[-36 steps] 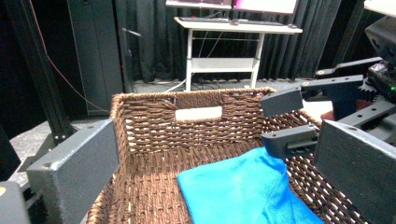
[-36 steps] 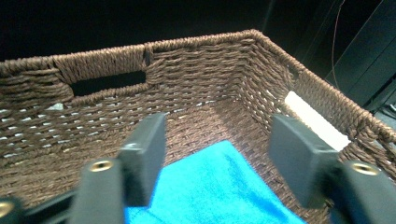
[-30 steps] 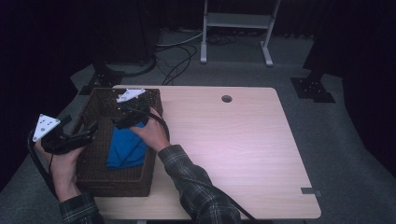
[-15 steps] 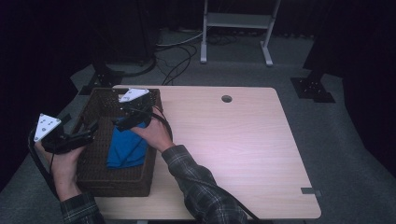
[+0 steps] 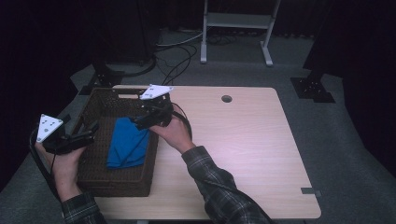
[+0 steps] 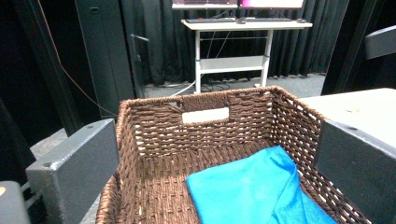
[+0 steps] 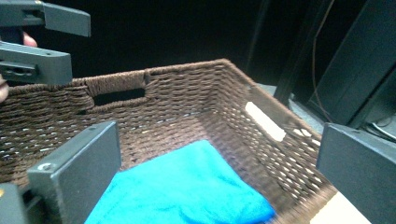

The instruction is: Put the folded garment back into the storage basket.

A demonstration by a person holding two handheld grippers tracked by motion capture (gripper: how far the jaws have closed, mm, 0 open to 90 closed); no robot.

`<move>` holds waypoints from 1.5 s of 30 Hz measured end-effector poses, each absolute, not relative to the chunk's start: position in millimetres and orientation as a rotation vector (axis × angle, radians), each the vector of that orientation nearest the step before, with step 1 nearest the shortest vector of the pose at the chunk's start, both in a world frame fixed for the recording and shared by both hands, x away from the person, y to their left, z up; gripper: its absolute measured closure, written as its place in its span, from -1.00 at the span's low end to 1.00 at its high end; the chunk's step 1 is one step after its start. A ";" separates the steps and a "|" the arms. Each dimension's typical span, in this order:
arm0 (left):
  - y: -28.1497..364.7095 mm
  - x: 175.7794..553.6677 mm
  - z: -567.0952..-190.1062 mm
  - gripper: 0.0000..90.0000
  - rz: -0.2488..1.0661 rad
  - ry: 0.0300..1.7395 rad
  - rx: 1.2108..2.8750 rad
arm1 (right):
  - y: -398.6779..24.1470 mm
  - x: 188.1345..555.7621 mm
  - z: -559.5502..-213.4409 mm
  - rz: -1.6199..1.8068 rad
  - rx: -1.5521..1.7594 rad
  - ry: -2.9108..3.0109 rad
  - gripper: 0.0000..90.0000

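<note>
A brown wicker basket (image 5: pixel 116 184) stands on the left part of the wooden table (image 5: pixel 243 154). A folded blue cloth (image 5: pixel 128 147) lies flat on the basket's floor. My right gripper (image 5: pixel 140 122) hovers over the basket's right rim, above the cloth and apart from it. Its jaws have just been opening, and they stand open with nothing between them. My left gripper (image 5: pixel 91 133) is held open just outside the basket's left wall. Both gripper views look into the basket (image 6: pixel 196 100) (image 7: pixel 187 70) at the cloth (image 6: pixel 252 186) (image 7: pixel 182 186). The left gripper (image 7: pixel 37 42) appears beyond the far wall.
The table has a round cable hole (image 5: pixel 227 99) near its far edge. Behind it a white desk frame (image 5: pixel 236 21) and cables (image 5: pixel 173 51) sit on the grey floor. A black stand base (image 5: pixel 310 88) lies off the table's far right corner.
My right gripper has risen from the cloth and drawn back toward the basket's right rim. The cloth stays in the basket. The left gripper has not moved.
</note>
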State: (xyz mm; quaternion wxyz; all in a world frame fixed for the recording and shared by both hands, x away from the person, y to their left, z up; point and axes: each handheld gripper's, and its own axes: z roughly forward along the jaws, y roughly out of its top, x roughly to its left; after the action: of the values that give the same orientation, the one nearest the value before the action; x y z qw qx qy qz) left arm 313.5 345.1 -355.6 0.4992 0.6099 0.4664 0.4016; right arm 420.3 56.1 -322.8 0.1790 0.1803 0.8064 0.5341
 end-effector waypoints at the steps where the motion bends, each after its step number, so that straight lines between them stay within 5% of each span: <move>1: 345.1 313.1 -355.7 -1.00 0.974 1.129 1.472 | 49.5 419.4 -320.5 1.513 0.514 2.272 -1.00; 19: 342.8 312.9 -356.6 -1.00 1.000 1.144 1.486 | -83.0 405.4 -313.0 1.520 0.629 2.155 -1.00; 45: 341.0 311.6 -356.4 -1.00 1.017 1.166 1.476 | -246.3 359.5 -398.3 1.301 0.873 2.132 -1.00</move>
State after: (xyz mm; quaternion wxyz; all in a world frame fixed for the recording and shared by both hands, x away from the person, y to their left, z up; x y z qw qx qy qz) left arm 311.6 341.0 -356.4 0.4810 0.6052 0.4781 0.4168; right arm 359.5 -246.3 -398.3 0.2453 0.3199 0.7811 0.4769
